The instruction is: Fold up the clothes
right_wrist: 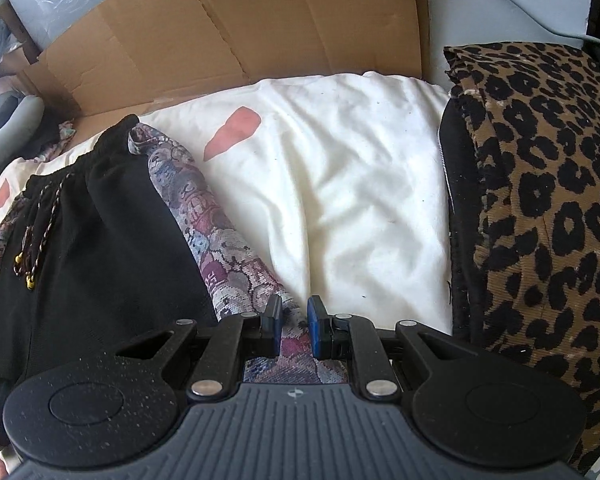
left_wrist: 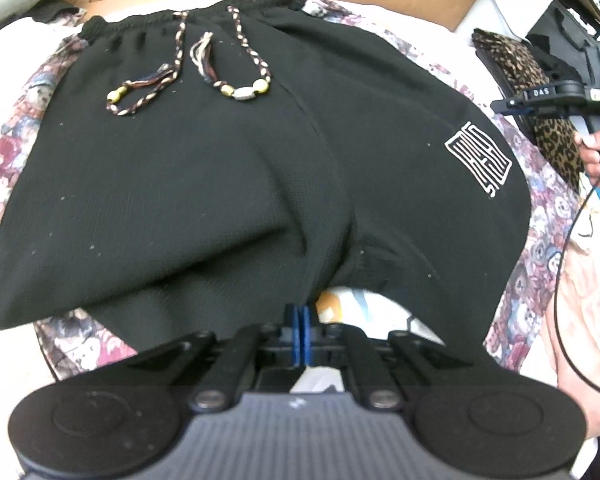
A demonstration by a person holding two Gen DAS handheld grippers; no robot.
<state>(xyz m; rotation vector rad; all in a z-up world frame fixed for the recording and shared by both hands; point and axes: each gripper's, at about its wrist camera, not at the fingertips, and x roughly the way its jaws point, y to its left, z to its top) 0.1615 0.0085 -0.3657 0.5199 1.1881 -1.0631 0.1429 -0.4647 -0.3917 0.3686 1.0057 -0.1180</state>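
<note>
Black shorts point(left_wrist: 220, 168) lie spread flat on a patterned cloth point(left_wrist: 24, 128), waistband away from me, with a beaded drawstring point(left_wrist: 236, 80) and a white logo point(left_wrist: 478, 160) on the right leg. My left gripper point(left_wrist: 300, 316) is shut on the near hem at the crotch, and the fabric creases run toward its pads. In the right wrist view the shorts point(right_wrist: 112, 240) lie to the left. My right gripper point(right_wrist: 295, 320) hovers over the patterned cloth's point(right_wrist: 220, 256) edge, jaws a little apart, nothing pinched. A hand point(left_wrist: 592, 152) holds the right gripper point(left_wrist: 500, 104) beside the shorts' right side.
A white sheet point(right_wrist: 340, 180) covers the bed right of the patterned cloth. A leopard-print cushion point(right_wrist: 540, 220) stands along the right edge. Flattened cardboard point(right_wrist: 240, 32) leans at the back. A grey neck pillow point(right_wrist: 4, 128) sits far left. A black cable point(left_wrist: 560, 272) hangs at right.
</note>
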